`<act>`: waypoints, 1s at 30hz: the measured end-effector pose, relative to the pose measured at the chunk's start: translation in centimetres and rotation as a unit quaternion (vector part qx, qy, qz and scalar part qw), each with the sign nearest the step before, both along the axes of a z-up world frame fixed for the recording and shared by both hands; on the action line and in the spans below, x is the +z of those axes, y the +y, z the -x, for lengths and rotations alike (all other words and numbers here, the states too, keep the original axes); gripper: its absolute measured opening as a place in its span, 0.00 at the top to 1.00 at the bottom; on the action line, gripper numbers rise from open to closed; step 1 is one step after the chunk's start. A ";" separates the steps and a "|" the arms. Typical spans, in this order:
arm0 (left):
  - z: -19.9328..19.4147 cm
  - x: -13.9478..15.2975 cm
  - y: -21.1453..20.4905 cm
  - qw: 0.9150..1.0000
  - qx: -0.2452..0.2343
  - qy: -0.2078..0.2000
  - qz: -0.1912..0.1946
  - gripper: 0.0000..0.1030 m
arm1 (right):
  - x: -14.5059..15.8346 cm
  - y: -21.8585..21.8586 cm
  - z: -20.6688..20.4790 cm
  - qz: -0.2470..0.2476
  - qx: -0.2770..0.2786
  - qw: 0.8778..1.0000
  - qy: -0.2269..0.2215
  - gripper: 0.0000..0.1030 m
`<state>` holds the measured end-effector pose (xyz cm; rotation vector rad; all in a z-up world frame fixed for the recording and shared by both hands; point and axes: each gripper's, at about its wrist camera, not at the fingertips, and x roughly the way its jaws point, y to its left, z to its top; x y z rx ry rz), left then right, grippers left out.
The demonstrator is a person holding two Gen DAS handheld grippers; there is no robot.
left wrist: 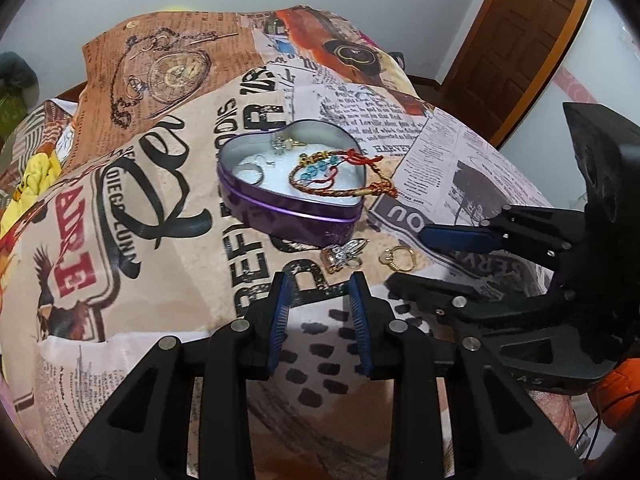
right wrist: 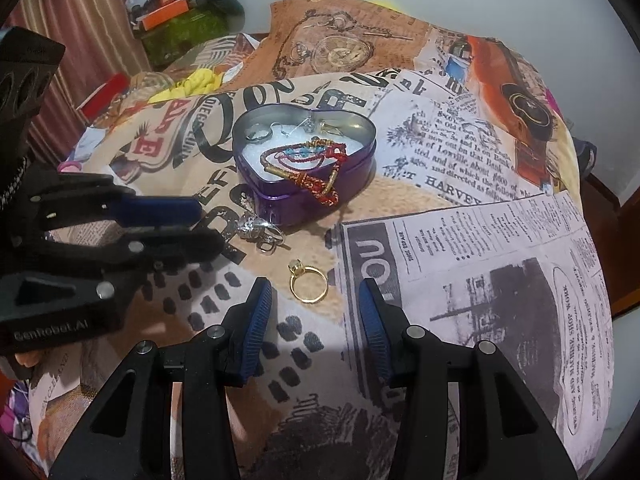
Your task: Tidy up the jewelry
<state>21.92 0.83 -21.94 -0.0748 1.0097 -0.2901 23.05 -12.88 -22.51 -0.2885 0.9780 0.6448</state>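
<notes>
A purple heart-shaped tin stands open on the printed cloth. Inside it lie a red and gold cord bracelet, whose end hangs over the rim, a silver ring and small earrings. In front of the tin lie a silver crystal piece and a gold ring. My left gripper is open and empty, just short of the silver piece. My right gripper is open and empty, with the gold ring between its fingertips.
The newspaper-print cloth covers the whole table. Clutter and a green bag sit at the far left by a curtain. A brown door stands at the far right. Each gripper shows in the other's view.
</notes>
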 end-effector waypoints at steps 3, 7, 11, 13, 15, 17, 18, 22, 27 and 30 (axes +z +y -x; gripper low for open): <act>-0.3 -0.3 -0.5 1.000 -0.008 0.000 -0.004 0.71 | -0.1 0.2 0.1 -0.010 0.010 1.000 0.003 0.80; -0.9 -0.5 -1.0 1.000 -0.011 0.001 -0.005 0.71 | -0.2 0.5 0.4 -0.011 0.015 1.000 -0.001 0.86; -1.5 -0.7 -1.1 1.000 -0.009 0.003 0.001 0.71 | -0.2 0.0 0.1 -0.023 0.010 1.000 0.008 0.94; -1.7 -0.8 -1.1 1.000 -0.007 0.003 0.002 0.72 | -0.2 -0.2 0.0 -0.026 0.006 1.000 0.010 0.94; -1.8 -0.8 -1.2 1.000 -0.005 0.000 -0.002 0.82 | -0.1 -0.2 0.0 -0.029 0.004 1.000 0.011 0.95; -1.9 -0.9 -1.2 1.000 -0.004 0.002 -0.003 0.86 | -0.1 -0.3 -0.1 -0.030 0.004 0.999 0.011 0.95; -1.8 -0.9 -1.2 1.000 -0.004 0.000 -0.002 0.86 | -0.1 -0.3 0.0 -0.029 0.003 1.000 0.010 0.95; -1.4 -0.6 -0.9 1.000 0.000 -0.007 -0.004 0.86 | 0.4 -0.4 0.1 -0.029 0.003 1.000 0.008 0.95; -0.7 0.0 0.0 1.000 0.013 -0.016 -0.001 0.86 | 1.0 0.0 0.2 -0.028 0.014 0.999 0.007 0.81; -0.3 0.3 0.9 0.999 0.024 -0.024 -0.001 0.86 | 1.1 0.6 -0.1 -0.019 0.014 1.000 -0.002 0.66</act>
